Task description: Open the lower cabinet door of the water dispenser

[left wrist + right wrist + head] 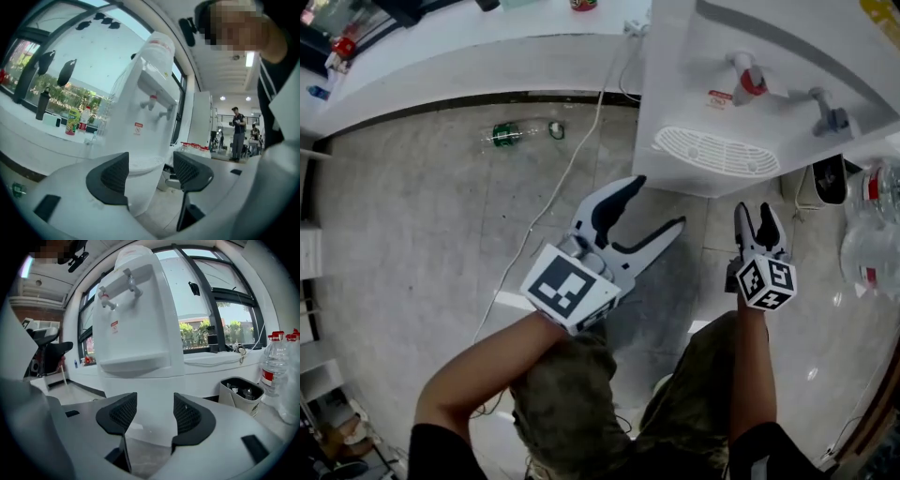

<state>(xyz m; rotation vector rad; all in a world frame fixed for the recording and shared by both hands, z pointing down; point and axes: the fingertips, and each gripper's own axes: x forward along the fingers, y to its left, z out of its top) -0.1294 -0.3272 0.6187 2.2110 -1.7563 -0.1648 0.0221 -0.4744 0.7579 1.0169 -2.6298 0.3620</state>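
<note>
I held my left gripper (656, 203), jaws spread wide, just short of the water dispenser (722, 94). My right gripper (755, 214) pointed at its near right corner. A green bottle (504, 134) lay on the floor (412, 234), far left.

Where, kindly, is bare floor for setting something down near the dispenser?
Bare: grey floor left of the white cable, this side of the green plastic bottle. Crowded: right of the white water dispenser, by the clear water bottles.

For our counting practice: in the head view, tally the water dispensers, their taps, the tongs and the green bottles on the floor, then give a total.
Water dispenser: 1
Taps: 2, red tap and grey tap
Tongs: 2, left tongs and right tongs
Green bottle: 1
Total: 6
</note>
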